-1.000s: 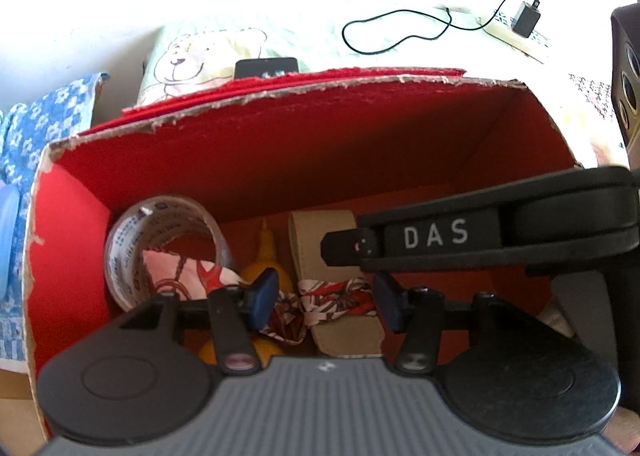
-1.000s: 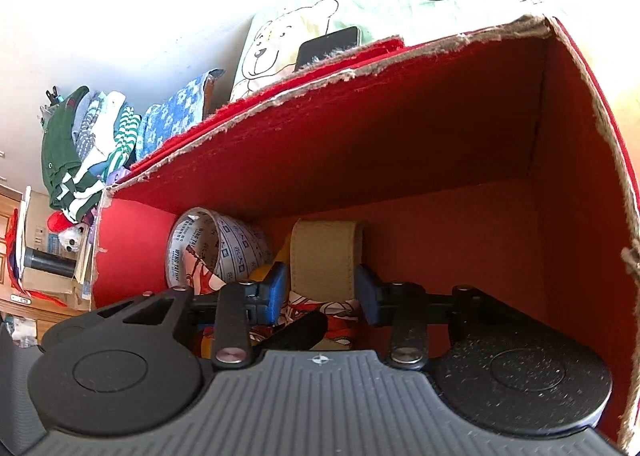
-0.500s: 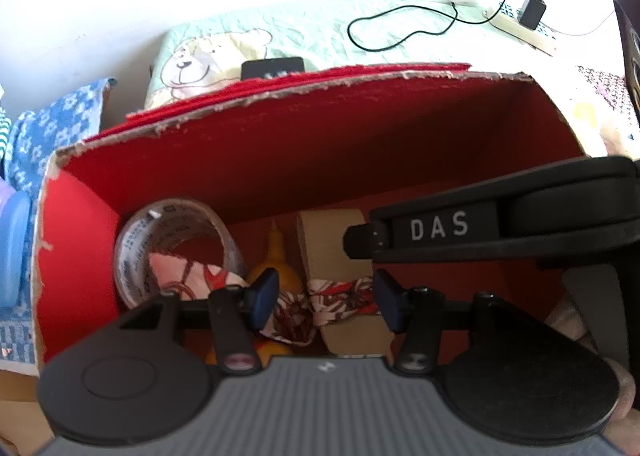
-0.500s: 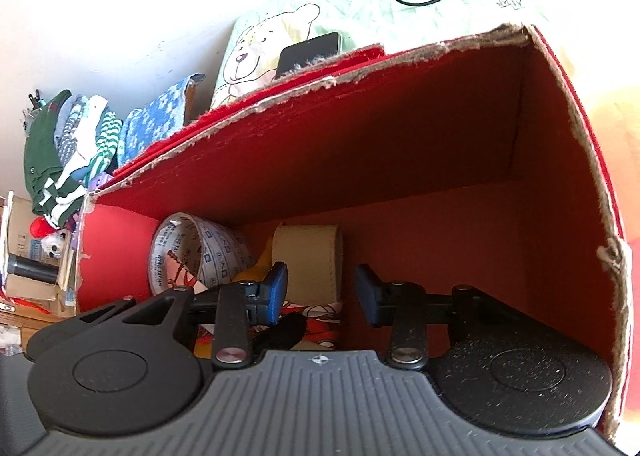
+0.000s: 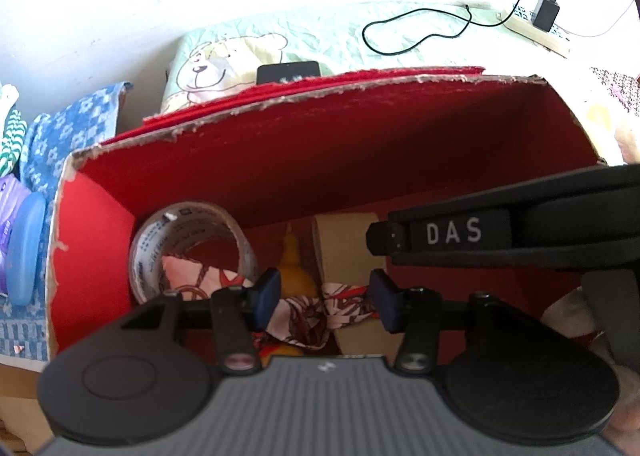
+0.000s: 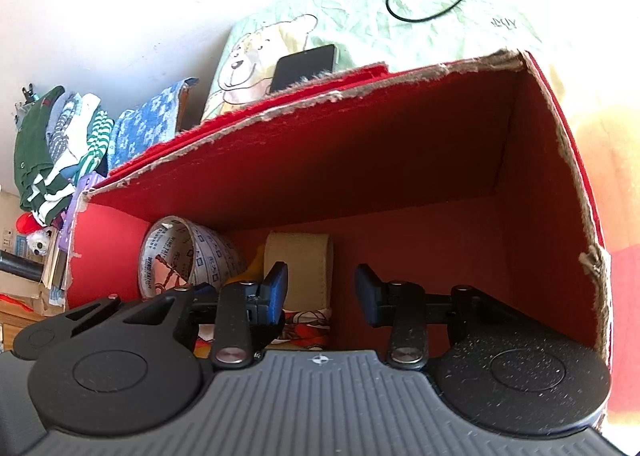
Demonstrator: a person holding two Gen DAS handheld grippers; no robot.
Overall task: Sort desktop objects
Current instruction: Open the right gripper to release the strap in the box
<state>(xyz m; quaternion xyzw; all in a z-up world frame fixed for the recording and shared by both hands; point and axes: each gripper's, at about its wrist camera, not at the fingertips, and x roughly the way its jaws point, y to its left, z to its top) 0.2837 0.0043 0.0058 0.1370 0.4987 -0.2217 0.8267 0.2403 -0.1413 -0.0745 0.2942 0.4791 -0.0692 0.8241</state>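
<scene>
A red box (image 5: 360, 160) with torn cardboard edges stood open-topped. At its left wall a roll of clear printed tape (image 5: 192, 244) stood on edge, its hole facing the camera. A patterned red-and-white cloth strip (image 5: 316, 312) ran from inside that roll across the floor toward the middle. A yellow bottle with a pointed tip (image 5: 294, 272) lay beside the tape, and a tan roll (image 5: 344, 252) stood near the back wall, just right of it.

White letters "DAS" stand on the black right tongs (image 5: 460, 234); the clear tape roll (image 6: 168, 252) carries small print, unreadable
</scene>
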